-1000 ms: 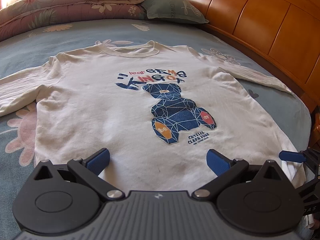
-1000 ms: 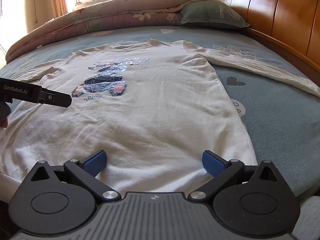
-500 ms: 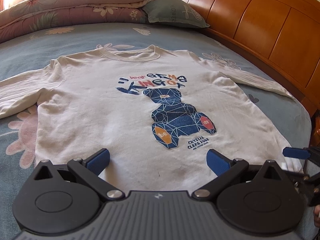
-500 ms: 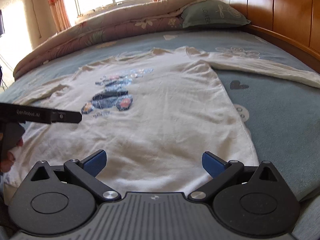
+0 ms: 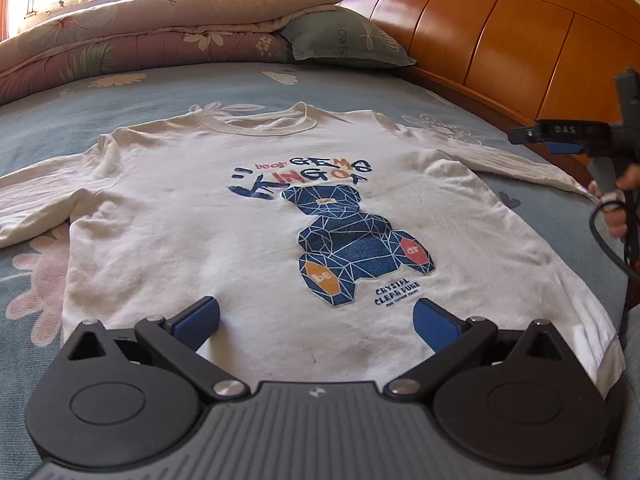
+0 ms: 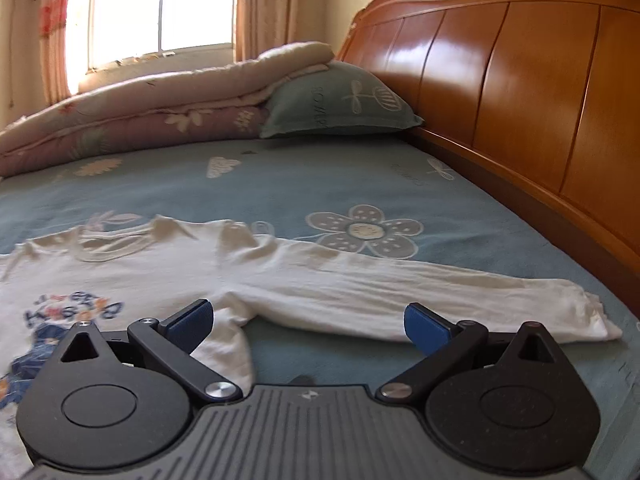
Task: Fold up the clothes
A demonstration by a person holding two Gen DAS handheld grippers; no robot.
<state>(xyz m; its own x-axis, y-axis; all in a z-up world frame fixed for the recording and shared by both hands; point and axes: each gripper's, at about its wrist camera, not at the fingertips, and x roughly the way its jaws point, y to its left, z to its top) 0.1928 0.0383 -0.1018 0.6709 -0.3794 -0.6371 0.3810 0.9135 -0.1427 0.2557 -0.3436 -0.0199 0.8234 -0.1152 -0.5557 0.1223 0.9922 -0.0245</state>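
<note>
**Sleeve fold about to begin**

Shirt (image 5: 248,240) first: a white long-sleeve top with a blue bear print (image 5: 356,248) lies face up and flat on the bed (image 6: 280,184), collar toward the folded quilt (image 6: 152,120) and pillow (image 6: 340,100), both sleeves spread out to the sides. The left gripper (image 5: 316,318) hovers over the hem with its jaws wide apart and nothing between them. The right gripper (image 6: 308,320), equally wide open and empty, faces the right sleeve (image 6: 400,292), which runs toward the wooden headboard (image 6: 520,80).

Judging by that aim, the sleeve comes in first. A clean result probably calls for pinching near the cuff (image 6: 592,312), through both fabric layers, then carrying it across the chest so the crease falls at the shoulder seam. The left gripper could usefully pin the body near the hem, since the light cotton is likely to drag and wrinkle otherwise.
</note>
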